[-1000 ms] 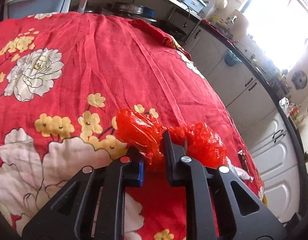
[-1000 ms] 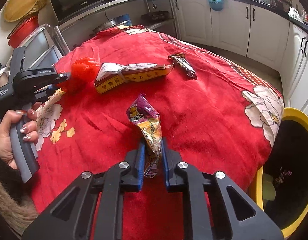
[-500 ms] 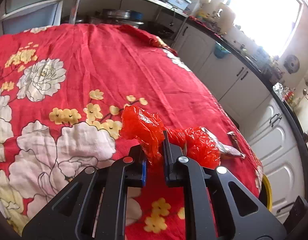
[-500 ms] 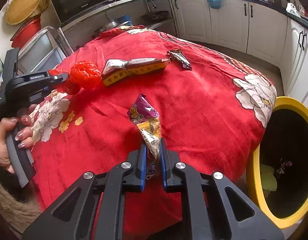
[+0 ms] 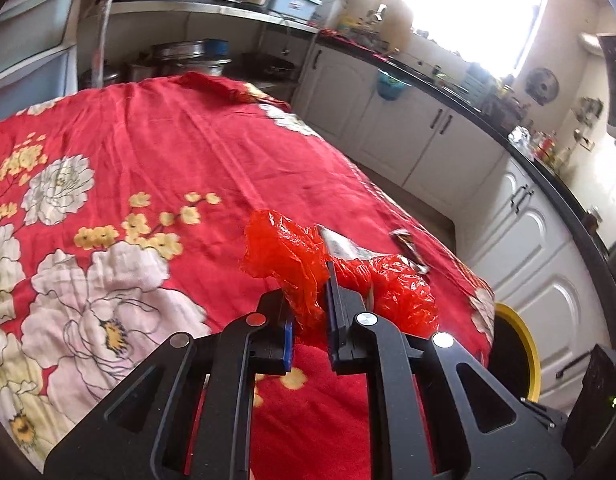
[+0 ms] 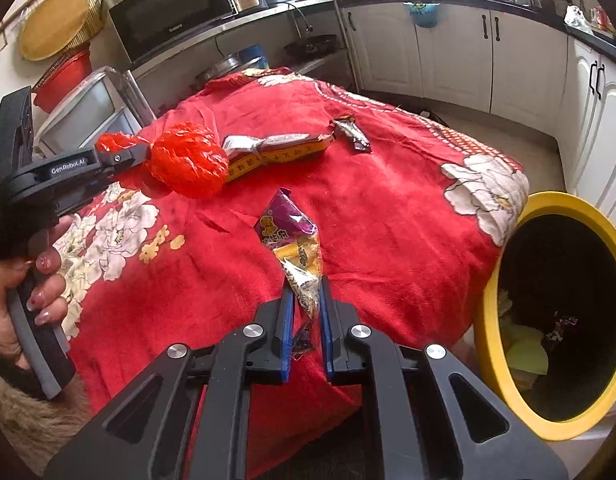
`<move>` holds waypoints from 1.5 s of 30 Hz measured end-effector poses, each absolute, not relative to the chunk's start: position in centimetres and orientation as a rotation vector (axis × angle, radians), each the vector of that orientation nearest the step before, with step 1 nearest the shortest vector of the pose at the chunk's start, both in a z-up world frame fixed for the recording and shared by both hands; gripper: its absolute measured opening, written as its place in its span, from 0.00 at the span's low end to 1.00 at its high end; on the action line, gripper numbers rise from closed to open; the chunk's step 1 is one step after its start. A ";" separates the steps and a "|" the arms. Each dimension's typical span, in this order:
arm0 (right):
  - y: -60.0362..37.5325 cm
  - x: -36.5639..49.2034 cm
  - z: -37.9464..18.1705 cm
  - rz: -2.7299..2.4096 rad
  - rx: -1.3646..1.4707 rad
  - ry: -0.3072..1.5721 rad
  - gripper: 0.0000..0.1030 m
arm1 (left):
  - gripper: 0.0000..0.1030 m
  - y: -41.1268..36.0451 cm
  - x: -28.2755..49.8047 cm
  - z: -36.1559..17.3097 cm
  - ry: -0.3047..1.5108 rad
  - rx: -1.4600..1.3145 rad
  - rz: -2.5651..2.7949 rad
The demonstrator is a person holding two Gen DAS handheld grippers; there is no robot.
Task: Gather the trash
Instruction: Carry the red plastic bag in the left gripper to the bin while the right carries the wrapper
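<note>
Both grippers loaded, bin at three o'clock.
Left gripper (image 5: pixel 309 312) pinches the red plastic bag (image 5: pixel 339 276); right gripper (image 6: pixel 306 312) clamps the snack wrapper (image 6: pixel 294 244). Either thin film could slip out short of the yellow bin (image 6: pixel 503 276).

A desk draped in a red floral cloth (image 6: pixel 387 208) carries two pieces of trash beyond the right fingers (image 6: pixel 286 312): a long brown-and-yellow snack packet (image 6: pixel 276 152), and just right of it a small dark wrapper (image 6: pixel 353 134).
</note>
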State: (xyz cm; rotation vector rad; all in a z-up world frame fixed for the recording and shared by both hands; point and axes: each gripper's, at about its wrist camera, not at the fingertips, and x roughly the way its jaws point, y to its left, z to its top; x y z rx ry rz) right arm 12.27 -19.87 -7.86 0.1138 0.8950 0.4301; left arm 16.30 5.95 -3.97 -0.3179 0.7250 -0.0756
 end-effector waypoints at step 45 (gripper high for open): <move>-35.4 10.1 -2.6 0.125 0.296 0.727 0.11 | 0.07 -11.0 15.5 -0.8 0.653 -0.056 -0.352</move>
